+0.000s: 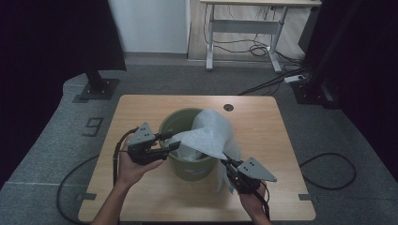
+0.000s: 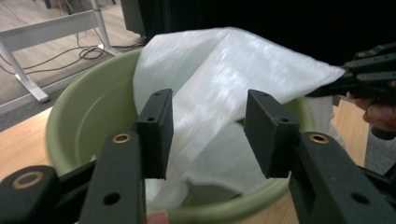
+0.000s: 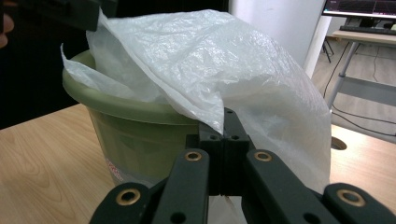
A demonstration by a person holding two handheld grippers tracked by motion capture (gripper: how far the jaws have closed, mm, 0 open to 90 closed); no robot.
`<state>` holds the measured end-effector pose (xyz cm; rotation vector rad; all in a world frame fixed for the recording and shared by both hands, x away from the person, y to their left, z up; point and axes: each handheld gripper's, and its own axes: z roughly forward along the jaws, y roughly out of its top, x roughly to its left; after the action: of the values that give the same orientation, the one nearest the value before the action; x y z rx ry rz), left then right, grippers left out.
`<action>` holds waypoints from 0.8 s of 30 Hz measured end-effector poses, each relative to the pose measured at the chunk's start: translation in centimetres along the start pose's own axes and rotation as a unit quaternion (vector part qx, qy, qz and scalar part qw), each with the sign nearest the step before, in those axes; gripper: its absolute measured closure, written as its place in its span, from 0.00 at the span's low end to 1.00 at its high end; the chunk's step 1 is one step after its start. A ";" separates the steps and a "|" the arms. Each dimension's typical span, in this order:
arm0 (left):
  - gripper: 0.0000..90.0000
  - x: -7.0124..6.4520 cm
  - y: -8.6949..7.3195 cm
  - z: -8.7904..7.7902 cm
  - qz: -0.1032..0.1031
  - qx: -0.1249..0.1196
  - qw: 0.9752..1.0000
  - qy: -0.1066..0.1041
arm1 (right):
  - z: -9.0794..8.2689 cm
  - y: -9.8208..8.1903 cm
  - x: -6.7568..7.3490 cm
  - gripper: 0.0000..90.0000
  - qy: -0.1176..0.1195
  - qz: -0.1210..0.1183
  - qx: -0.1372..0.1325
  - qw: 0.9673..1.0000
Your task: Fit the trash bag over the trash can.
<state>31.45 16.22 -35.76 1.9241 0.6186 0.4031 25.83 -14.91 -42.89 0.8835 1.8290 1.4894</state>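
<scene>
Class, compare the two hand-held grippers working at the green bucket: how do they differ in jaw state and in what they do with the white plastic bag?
The left hand-held gripper has its jaws apart, the white plastic bag loose between them; the right hand-held gripper has its jaws shut on the bag's edge. The left one sits at the green bucket's rim; the right one sits lower, beside the bucket's outer wall. Both are black, two-jawed and hand-held.

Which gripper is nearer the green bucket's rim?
Left. The left gripper reaches over the bucket's rim with open jaws; the right gripper sits outside it, shut on the white bag.
</scene>
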 end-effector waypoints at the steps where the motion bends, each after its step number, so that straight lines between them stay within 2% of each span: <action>1: 0.57 -0.2 0.3 0.2 0.000 0.000 1.000 -0.001 | 0.0 0.0 0.1 0.98 -0.001 -0.004 0.000 1.000; 5: 0.54 -0.6 1.4 0.9 0.003 0.005 1.000 -0.008 | 0.1 -0.1 0.5 0.98 -0.008 -0.023 0.006 1.000; 9: 0.52 -0.7 2.0 2.4 -0.005 0.025 0.999 -0.018 | 0.2 -0.1 0.7 0.98 -0.006 -0.024 0.007 1.000; 11: 0.50 -0.7 1.9 3.2 -0.016 0.030 0.999 -0.028 | 0.3 -0.1 0.8 0.98 -0.005 -0.024 0.004 1.000; 19: 0.42 -0.5 1.3 4.2 -0.042 0.045 0.998 -0.030 | 0.1 -0.1 1.0 0.98 -0.004 -0.027 -0.001 1.000; 20: 0.43 -0.4 1.2 4.3 -0.046 0.048 0.997 -0.032 | 0.0 -0.1 1.0 0.98 -0.004 -0.028 -0.003 1.000; 21: 0.51 -0.4 1.1 4.4 -0.049 0.053 0.997 -0.033 | 0.0 0.0 1.2 0.98 -0.005 -0.032 -0.005 0.999; 22: 0.51 -0.4 1.0 4.5 -0.050 0.058 0.996 -0.033 | 0.0 0.0 1.2 0.98 -0.005 -0.032 -0.005 0.999; 24: 0.64 -0.3 0.8 4.6 -0.053 0.065 0.996 -0.032 | -0.1 0.0 1.3 0.98 -0.004 -0.033 -0.006 0.999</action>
<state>33.86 12.31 -36.92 2.0078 0.7162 0.2373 25.00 -13.93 -42.92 0.8143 1.8245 1.4517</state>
